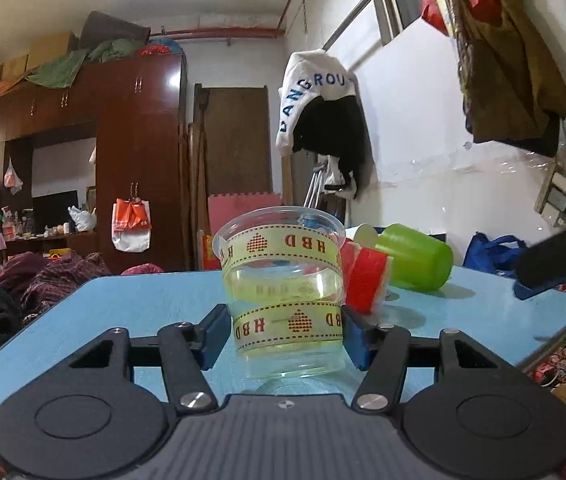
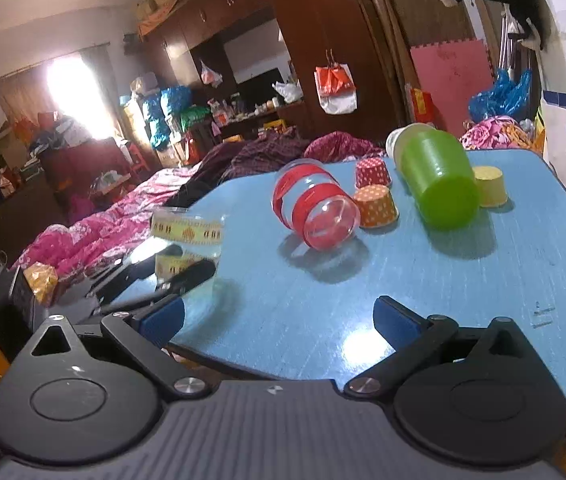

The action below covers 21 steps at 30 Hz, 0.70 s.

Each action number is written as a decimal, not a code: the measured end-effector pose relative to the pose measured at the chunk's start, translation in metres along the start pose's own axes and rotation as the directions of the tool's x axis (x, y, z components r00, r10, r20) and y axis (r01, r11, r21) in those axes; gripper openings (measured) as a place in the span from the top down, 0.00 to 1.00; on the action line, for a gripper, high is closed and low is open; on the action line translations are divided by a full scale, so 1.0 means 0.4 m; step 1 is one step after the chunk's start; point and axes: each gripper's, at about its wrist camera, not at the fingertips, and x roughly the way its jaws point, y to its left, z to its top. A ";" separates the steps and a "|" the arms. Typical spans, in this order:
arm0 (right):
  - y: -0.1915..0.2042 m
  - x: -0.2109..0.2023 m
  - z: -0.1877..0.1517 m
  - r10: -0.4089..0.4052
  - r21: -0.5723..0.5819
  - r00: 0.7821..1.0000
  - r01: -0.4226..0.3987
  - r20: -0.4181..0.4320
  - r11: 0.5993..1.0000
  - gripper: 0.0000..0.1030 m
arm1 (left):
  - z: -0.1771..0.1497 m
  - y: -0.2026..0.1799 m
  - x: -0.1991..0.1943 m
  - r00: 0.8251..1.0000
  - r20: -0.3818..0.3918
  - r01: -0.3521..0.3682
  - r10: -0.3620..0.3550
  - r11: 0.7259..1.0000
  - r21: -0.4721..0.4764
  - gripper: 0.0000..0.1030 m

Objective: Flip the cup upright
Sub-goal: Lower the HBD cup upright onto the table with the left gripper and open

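A clear plastic cup with yellow HBD ribbon bands [image 1: 283,288] stands upright, mouth up, on the blue table [image 1: 123,312]. My left gripper [image 1: 285,334] is shut on its lower part, one blue pad on each side. The same cup [image 2: 187,248] shows at the left table edge in the right wrist view, with the left gripper's fingers around it. My right gripper [image 2: 279,320] is open and empty above the table's near edge. A clear cup with red bands [image 2: 315,210] lies on its side mid-table. A green cup [image 2: 435,176] also lies on its side.
Three small paper cups stand upside down near the fallen cups: red dotted [image 2: 372,172], orange dotted [image 2: 377,205] and yellow [image 2: 490,185]. A bed with pink bedding [image 2: 95,232] lies beyond the table's left edge. The right gripper's tip [image 1: 555,256] shows at the table's right.
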 end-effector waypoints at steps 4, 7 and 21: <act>0.000 0.006 0.001 0.006 0.005 1.000 -0.006 -0.004 1.000 0.01 | -0.018 -0.005 -0.026 1.000 0.014 0.012 -0.012 1.000 0.008 0.41; 0.001 0.002 -0.003 0.010 0.007 1.000 -0.010 -0.003 1.000 0.01 | -0.038 -0.007 -0.030 0.999 -0.018 0.036 -0.036 0.999 0.003 0.41; 0.000 -0.005 -0.016 0.020 0.014 1.000 -0.021 0.019 1.000 0.01 | -0.045 0.002 -0.054 0.997 0.009 0.079 -0.079 0.997 0.021 0.14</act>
